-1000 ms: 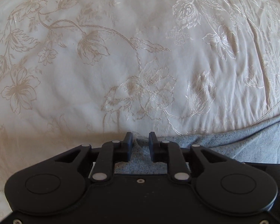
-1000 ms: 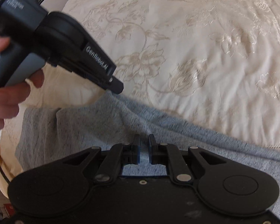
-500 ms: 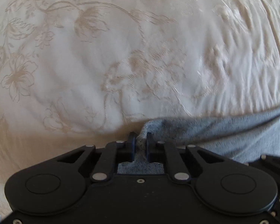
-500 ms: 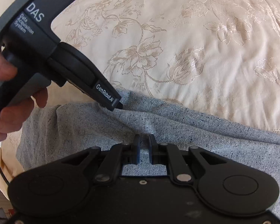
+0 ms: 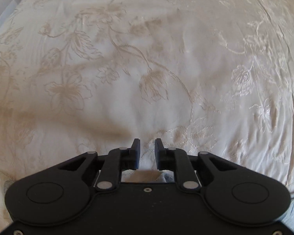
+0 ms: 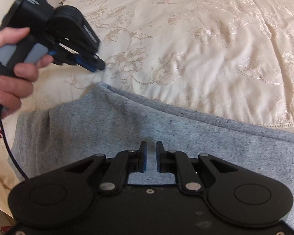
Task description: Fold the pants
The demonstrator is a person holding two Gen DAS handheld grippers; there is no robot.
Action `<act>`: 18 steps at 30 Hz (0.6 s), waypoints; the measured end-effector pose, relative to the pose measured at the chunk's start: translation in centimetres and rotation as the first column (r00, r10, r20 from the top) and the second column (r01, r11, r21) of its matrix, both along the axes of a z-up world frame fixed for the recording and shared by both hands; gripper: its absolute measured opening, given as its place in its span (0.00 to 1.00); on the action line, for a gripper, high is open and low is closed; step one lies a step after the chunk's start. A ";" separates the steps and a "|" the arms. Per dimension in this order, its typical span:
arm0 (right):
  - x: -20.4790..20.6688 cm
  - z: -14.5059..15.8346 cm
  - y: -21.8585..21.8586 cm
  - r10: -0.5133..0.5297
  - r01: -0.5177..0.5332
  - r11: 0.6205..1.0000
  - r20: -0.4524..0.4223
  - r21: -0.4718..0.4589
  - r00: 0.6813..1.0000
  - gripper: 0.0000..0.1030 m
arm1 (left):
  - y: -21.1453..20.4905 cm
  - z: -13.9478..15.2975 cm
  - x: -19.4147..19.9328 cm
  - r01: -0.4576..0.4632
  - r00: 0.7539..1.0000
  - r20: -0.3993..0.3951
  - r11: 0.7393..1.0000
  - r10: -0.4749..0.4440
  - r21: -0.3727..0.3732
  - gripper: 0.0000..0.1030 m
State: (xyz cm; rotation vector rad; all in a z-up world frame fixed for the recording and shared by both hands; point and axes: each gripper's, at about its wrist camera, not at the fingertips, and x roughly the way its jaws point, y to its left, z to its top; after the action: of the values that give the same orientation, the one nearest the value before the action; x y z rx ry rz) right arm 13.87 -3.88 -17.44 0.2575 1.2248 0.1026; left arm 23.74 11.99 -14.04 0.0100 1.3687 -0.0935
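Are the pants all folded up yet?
Not yet. The grey pants lie on the bedspread and seem doubled over once. The left gripper is empty, its jaws opening above the bedspread; the right gripper sits shut over the cloth. Probably left: folding the long strip into a small bundle.
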 end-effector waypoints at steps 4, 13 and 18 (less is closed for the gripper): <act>-0.7 -0.3 -4.6 -0.103 0.105 0.984 0.019 -0.146 0.994 0.09 | 0.1 1.0 -1.8 0.074 0.997 0.007 0.996 -0.074 -0.047 0.22; -5.4 2.1 -12.9 -0.271 0.280 0.934 0.069 -0.222 0.960 0.12 | -7.3 -3.3 -8.3 0.314 0.944 -0.080 0.947 -0.319 -0.071 0.27; -10.6 2.7 -14.6 -0.247 0.251 0.934 0.051 -0.254 0.968 0.13 | -9.3 -4.2 -6.6 0.248 0.969 0.009 0.969 -0.248 -0.005 0.26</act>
State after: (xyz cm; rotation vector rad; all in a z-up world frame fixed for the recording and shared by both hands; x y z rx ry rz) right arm 3.25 -18.50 -14.78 0.1809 1.1636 -0.2742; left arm 17.18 2.65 -18.22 0.1770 1.3537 -0.3078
